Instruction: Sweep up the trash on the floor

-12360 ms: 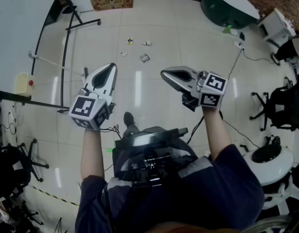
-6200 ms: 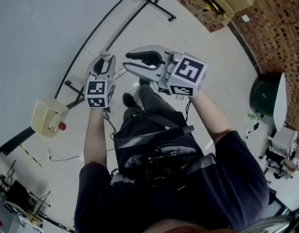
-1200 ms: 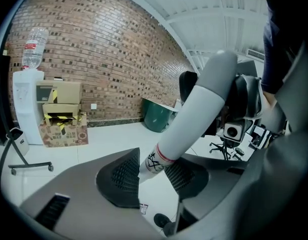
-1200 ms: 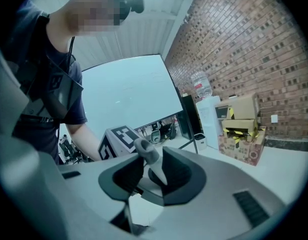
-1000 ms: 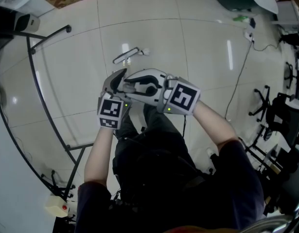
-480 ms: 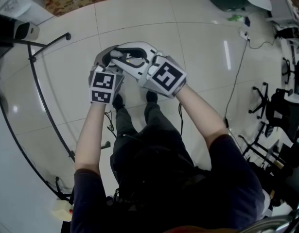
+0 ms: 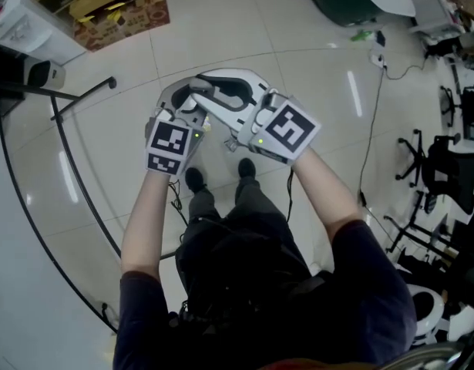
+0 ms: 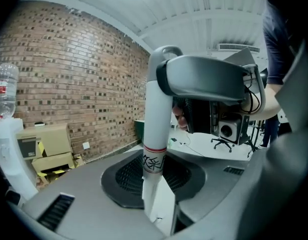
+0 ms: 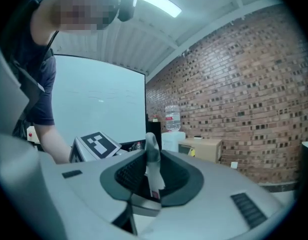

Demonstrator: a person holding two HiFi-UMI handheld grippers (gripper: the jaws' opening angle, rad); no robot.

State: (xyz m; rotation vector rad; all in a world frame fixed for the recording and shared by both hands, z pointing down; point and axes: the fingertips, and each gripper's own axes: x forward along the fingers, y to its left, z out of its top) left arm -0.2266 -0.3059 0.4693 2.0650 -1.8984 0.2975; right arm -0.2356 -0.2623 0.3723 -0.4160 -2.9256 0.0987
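A white handle (image 8: 155, 134) with a red band and black print stands upright between my left gripper's (image 8: 156, 199) jaws, which have just been closing and now press on it. My right gripper (image 9: 151, 181) has also been closing and clamps the same white handle (image 9: 152, 159) near its rounded top. In the head view the left gripper (image 7: 181, 99) and right gripper (image 7: 212, 91) sit side by side, raised above the person's shoes, and hide the handle. No trash shows on the floor here.
A cardboard box (image 7: 105, 6) and a white water dispenser (image 7: 21, 21) stand at the back left by a brick wall. A black curved rail (image 7: 63, 160) runs down the left. A cable (image 7: 371, 91) and office chairs (image 7: 445, 168) are to the right.
Both grippers have come up toward the head camera and drifted up the picture, still close together. The white looped piece seen on the floor a second ago is out of sight.
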